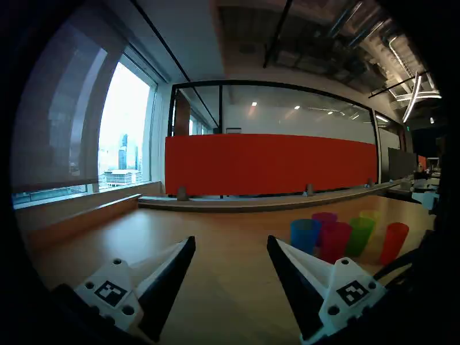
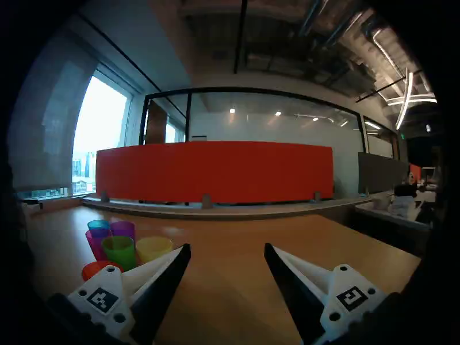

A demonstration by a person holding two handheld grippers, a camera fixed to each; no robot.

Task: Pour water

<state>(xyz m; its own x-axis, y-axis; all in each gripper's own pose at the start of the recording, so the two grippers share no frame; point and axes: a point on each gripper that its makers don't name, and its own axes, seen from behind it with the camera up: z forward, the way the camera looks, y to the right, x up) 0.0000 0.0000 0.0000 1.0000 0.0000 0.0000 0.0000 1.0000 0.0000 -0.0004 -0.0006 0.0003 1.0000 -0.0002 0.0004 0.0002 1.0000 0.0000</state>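
Several coloured plastic cups stand grouped on the wooden table (image 1: 230, 230). In the left gripper view the group lies ahead to the right: a blue cup (image 1: 303, 234), a magenta cup (image 1: 335, 240), a purple cup (image 1: 324, 218), a green cup (image 1: 360, 234), a yellow cup (image 1: 371, 215) and an orange cup (image 1: 394, 241). My left gripper (image 1: 231, 248) is open, left of the cups, holding nothing. In the right gripper view the same cups sit at the lower left: a green cup (image 2: 119, 250), a yellow cup (image 2: 153, 248), a purple cup (image 2: 122, 229), a blue cup (image 2: 99, 226) and an orange cup (image 2: 96, 268). My right gripper (image 2: 227, 253) is open and holds nothing, with its left finger beside the cups.
An orange divider panel (image 1: 270, 164) runs along the table's far edge. A window (image 1: 123, 135) and a wooden ledge lie to the left. Farther desks and a dark screen (image 2: 382, 172) stand at the right.
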